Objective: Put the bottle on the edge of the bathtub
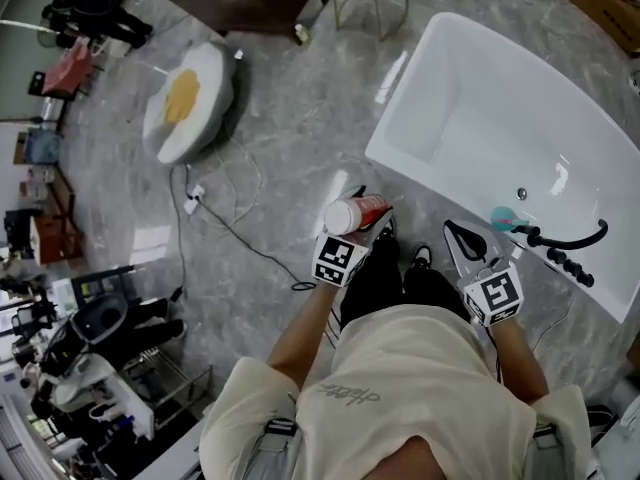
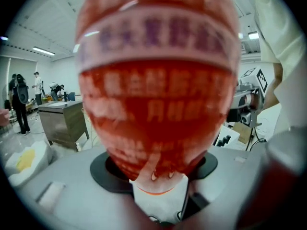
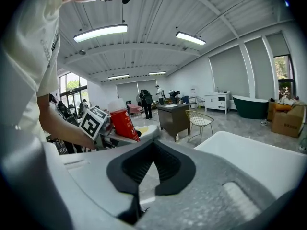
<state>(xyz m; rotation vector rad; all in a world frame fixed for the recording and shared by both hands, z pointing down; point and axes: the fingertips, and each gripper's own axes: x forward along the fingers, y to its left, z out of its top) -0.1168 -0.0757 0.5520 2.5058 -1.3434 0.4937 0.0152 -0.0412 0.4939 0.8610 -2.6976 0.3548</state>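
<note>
Well, a person is standing on a grey shiny floor (image 1: 290, 148) next to a big white bathtub (image 1: 470, 88). The person is holding a pair of tongs in each hand.

The left tongs (image 1: 370, 226) are pinching a red bottle (image 2: 156, 95) with a white cap. The bottle is filling almost all of the left gripper view, with one dark pad pressing on each side of it. In the head view it is lying tipped over on its side. It is hanging in the air over the floor, just beside the near side of the bathtub. It is not touching the bathtub edge.

The right tongs (image 3: 152, 152) are pressed together at the tips, and they are not holding anything. They are pointing toward the bathtub edge, near a black tap (image 1: 570, 240). A small blue-green round thing (image 1: 503, 218) is sitting on the edge next to the tap. It is too small to tell what it is.

Farther off, a cushion that looks like a fried egg (image 1: 188, 98) is lying on the floor. A white wire chair (image 3: 199, 121) is standing by a dark cabinet (image 3: 173, 116).
</note>
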